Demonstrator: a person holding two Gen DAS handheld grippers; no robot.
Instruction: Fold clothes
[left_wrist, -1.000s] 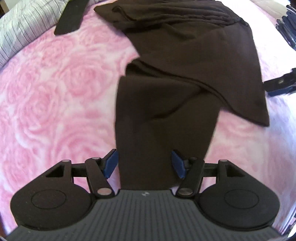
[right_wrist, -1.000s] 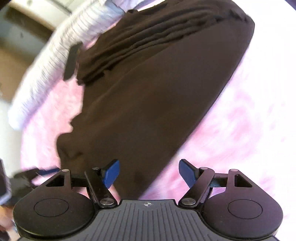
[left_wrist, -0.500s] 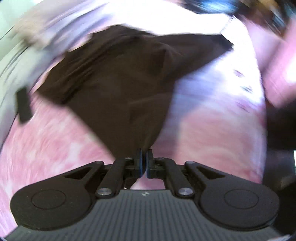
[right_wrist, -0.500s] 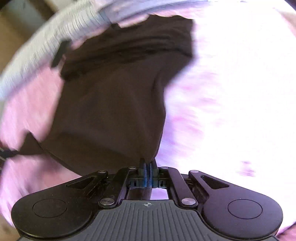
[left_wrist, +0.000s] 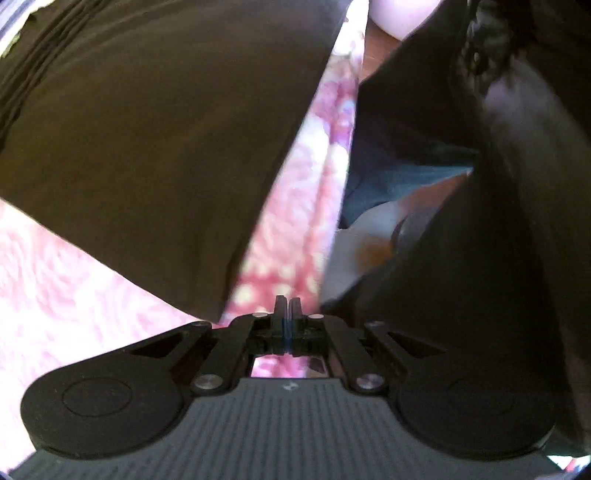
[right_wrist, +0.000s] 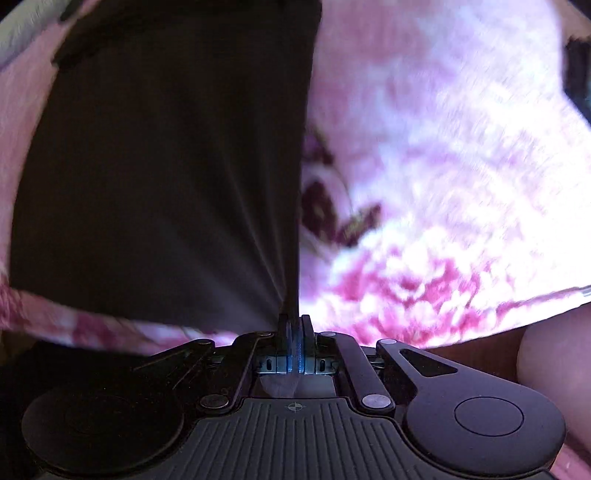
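A dark brown garment (left_wrist: 147, 129) lies stretched over the pink rose bedspread (left_wrist: 295, 206). In the left wrist view its lower corner ends just left of my left gripper (left_wrist: 286, 306). That gripper is shut, pads together, and no cloth shows between them. In the right wrist view the garment (right_wrist: 166, 166) runs as a taut panel, its folds drawing down into my right gripper (right_wrist: 294, 321). The right gripper is shut on the garment's lower right corner.
A person's dark clothing (left_wrist: 480, 258) fills the right of the left wrist view, with something blue and white (left_wrist: 373, 206) below it. The bedspread's edge (right_wrist: 480, 314) crosses the right wrist view, brown floor beyond. A dark object (right_wrist: 576, 74) sits at the far right.
Both grippers went from open to shut at the garment's edge and swept sideways with it. The cloth now lies stretched out. The left view has swung toward the bed's edge and the person.
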